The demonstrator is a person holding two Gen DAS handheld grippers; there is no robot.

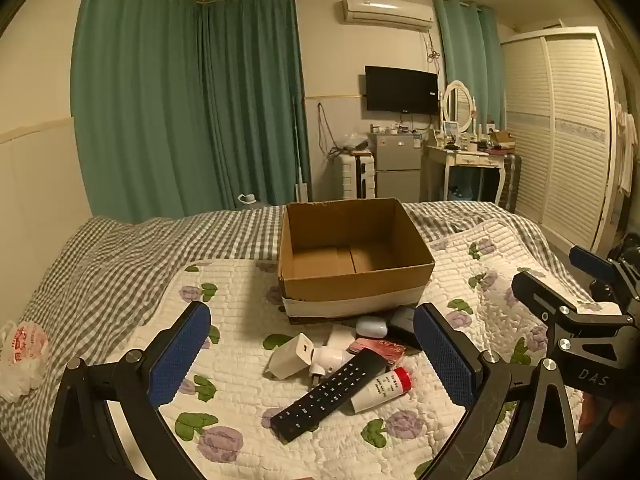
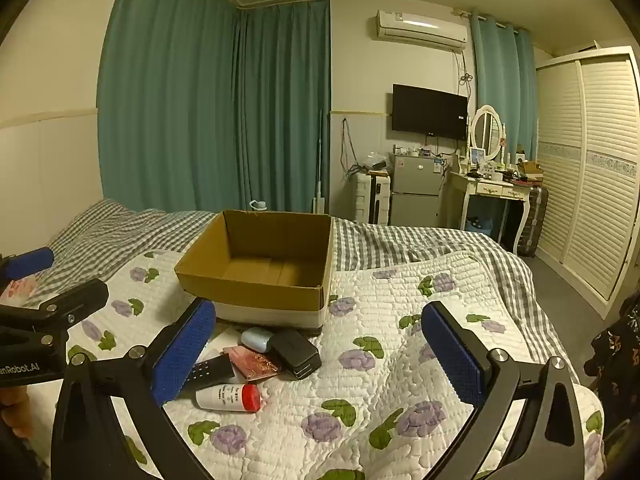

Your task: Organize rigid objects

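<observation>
An open cardboard box [image 1: 352, 284] [image 2: 256, 292] stands empty on the bed. Before it lies a pile: a black remote [image 1: 330, 394] [image 2: 210, 369], a white tube with red cap [image 1: 382, 388] [image 2: 230, 397], a white charger [image 1: 290, 356], a white plug adapter [image 1: 330, 360], a pale blue case [image 1: 371, 326] [image 2: 256, 339], a black case [image 1: 404, 322] [image 2: 296, 353] and a pink packet [image 1: 380, 348] [image 2: 256, 362]. My left gripper [image 1: 312, 352] is open above the pile, empty. My right gripper [image 2: 320, 352] is open and empty, right of the pile.
The bed has a floral quilt [image 1: 472, 280] [image 2: 400, 360] over a grey checked sheet [image 1: 120, 256]. A plastic bag [image 1: 22, 356] lies at the left. The right gripper shows in the left wrist view [image 1: 568, 304]. The bed's right edge drops to the floor by a wardrobe [image 2: 592, 168].
</observation>
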